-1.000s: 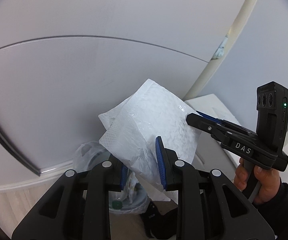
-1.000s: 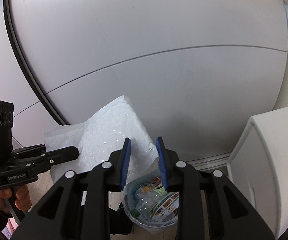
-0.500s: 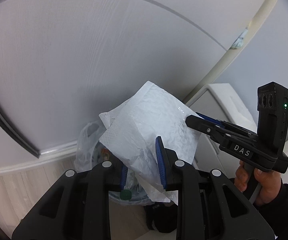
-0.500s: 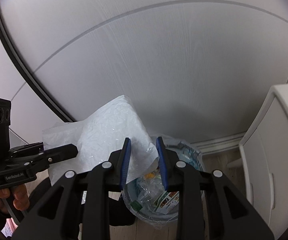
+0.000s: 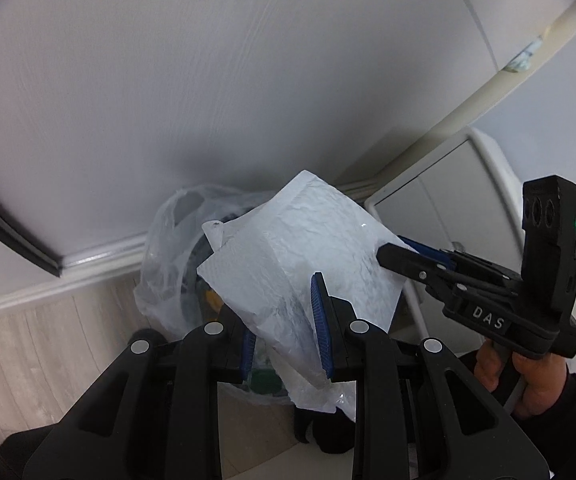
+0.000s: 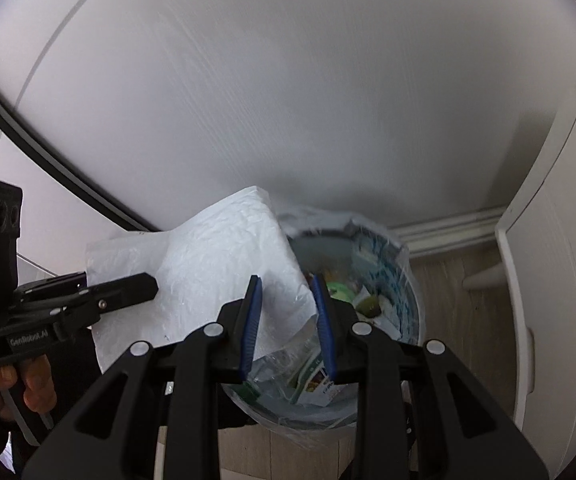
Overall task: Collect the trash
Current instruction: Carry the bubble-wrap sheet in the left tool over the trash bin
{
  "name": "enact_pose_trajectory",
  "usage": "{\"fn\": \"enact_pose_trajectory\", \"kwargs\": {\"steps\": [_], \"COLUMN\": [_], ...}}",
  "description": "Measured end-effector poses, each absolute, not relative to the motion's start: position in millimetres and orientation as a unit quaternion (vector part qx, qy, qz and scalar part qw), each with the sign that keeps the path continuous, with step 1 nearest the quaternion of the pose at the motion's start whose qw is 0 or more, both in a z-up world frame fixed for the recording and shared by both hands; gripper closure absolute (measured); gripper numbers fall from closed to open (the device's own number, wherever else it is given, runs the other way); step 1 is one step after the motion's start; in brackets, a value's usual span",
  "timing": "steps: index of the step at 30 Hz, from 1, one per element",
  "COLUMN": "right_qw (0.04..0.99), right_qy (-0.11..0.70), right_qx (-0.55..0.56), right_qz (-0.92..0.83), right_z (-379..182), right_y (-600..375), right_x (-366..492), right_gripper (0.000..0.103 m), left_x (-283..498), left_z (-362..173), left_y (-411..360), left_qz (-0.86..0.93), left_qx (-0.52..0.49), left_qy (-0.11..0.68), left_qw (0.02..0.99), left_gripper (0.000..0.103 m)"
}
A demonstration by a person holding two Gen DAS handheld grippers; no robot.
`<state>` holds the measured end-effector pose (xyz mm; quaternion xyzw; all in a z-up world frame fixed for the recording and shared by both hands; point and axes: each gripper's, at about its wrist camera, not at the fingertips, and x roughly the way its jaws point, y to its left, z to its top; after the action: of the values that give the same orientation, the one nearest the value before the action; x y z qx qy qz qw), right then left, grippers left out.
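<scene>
Both claws, left [image 5: 286, 316] and right [image 6: 286, 322], were clamped on the white bag [image 5: 308, 248]; it hung above the bin [image 6: 408, 304].

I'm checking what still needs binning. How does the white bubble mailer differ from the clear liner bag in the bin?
The white bubble mailer is opaque and flat with creases; the clear liner bag is see-through and slack. The mailer is held up above the bin by the left gripper and right gripper; the liner sits in the bin, draped over its rim and holding wrappers. Both are thin plastic.

White sheet [image 5: 308, 248] over lined bin [image 5: 168, 248]
</scene>
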<state>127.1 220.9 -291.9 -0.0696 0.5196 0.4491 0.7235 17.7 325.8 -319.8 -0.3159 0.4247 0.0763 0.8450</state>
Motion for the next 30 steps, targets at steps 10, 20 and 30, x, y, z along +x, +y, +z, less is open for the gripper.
{"fn": "enact_pose_trajectory", "kwargs": {"steps": [10, 20, 30], "right_qw": [0.705, 0.69, 0.678], "right_qy": [0.561, 0.584, 0.596], "right_qx": [-0.078, -0.095, -0.112], "right_qz": [0.427, 0.417, 0.416], "right_z": [-345.8, -385.6, -412.4], "right_y": [229.1, 237.9, 247.5], "right_x": [143.8, 155.1, 157.7], "right_gripper": [0.077, 0.077, 0.077], "left_x": [47.7, 69.2, 87.8], "left_z": [-379.3, -420.9, -453.4], "left_y": [334.1, 337.7, 338.2], "left_qz": [0.07, 0.067, 0.083], "left_qx": [-0.342, -0.352, -0.334], "left_qy": [0.468, 0.496, 0.531], "left_qw": [0.812, 0.791, 0.775], "left_gripper": [0.08, 0.08, 0.08]}}
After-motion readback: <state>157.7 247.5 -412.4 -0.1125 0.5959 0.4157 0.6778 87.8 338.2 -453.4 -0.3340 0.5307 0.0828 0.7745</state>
